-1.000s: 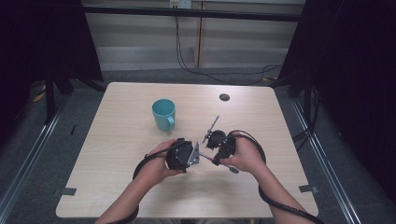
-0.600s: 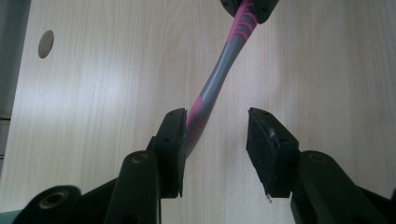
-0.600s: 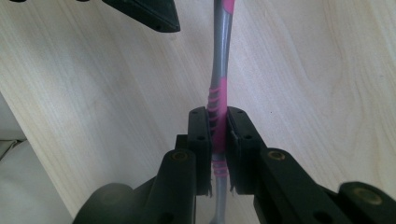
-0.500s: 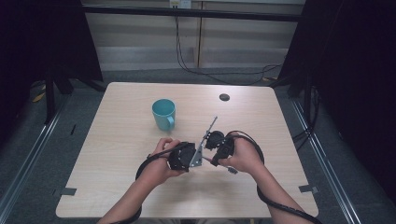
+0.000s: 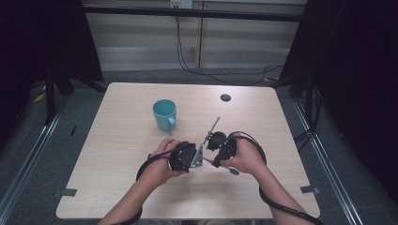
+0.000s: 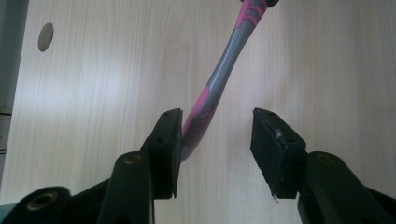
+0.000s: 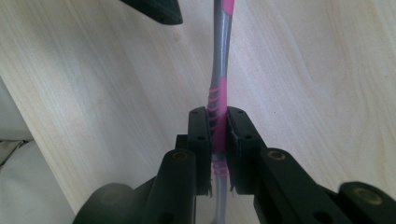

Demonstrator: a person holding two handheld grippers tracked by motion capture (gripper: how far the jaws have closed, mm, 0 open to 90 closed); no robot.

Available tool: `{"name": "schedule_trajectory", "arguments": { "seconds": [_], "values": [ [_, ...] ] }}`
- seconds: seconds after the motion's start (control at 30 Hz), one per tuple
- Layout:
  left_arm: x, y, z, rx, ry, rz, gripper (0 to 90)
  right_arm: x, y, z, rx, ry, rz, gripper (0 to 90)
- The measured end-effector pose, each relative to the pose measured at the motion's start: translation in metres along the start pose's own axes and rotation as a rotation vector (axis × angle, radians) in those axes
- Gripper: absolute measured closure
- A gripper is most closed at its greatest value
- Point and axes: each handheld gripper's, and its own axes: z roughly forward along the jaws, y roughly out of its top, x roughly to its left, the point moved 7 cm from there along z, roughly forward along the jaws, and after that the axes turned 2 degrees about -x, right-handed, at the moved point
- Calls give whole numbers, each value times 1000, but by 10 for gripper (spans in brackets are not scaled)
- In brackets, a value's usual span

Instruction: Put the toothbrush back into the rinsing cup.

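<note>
Item: toothbrush (image 7: 218,100), held above the worktop (image 5: 117,140). Your right tongs (image 7: 217,140) clamp its handle. Your left tongs (image 6: 217,135), just narrowed, stand half-open around its end; handover not yet made.

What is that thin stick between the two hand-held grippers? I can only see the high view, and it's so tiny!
Observer: It looks like a toothbrush with a grey and pink handle.
Operator: Who is holding it?
Observer: The right hand-held gripper has its jaws clamped on it from both sides.
Operator: Is the other one squeezing it too?
Observer: Not yet. The left hand-held gripper has just been closing its jaws, but they stand apart. The handle leans on one pad, and the other pad is clear of it.
</note>
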Motion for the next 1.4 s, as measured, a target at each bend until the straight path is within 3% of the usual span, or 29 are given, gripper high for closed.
{"name": "schedule_trajectory", "arguments": {
  "seconds": [0.13,0.43,1.0,1.2,1.23,1.3,1.33,1.4],
  "values": [
    [-1,-2,1,0,5,-26,542,0,0,-1,-2,8,-13,820],
    [0,-3,-1,-6,18,31,541,-2,-1,-3,-13,5,-3,820],
    [2,-8,1,-12,47,68,534,2,4,-6,-42,42,-3,820],
    [-2,-9,3,-3,44,83,604,4,6,-8,-73,80,2,819],
    [-2,-10,2,9,36,106,626,4,6,-8,-74,80,7,819],
    [-3,-12,3,17,31,95,694,6,6,-10,-78,92,7,819],
    [-4,-11,4,-11,35,70,728,6,6,-11,-84,93,8,818],
    [-4,-12,3,17,25,89,755,7,7,-12,-84,91,-5,817]
  ]
}}
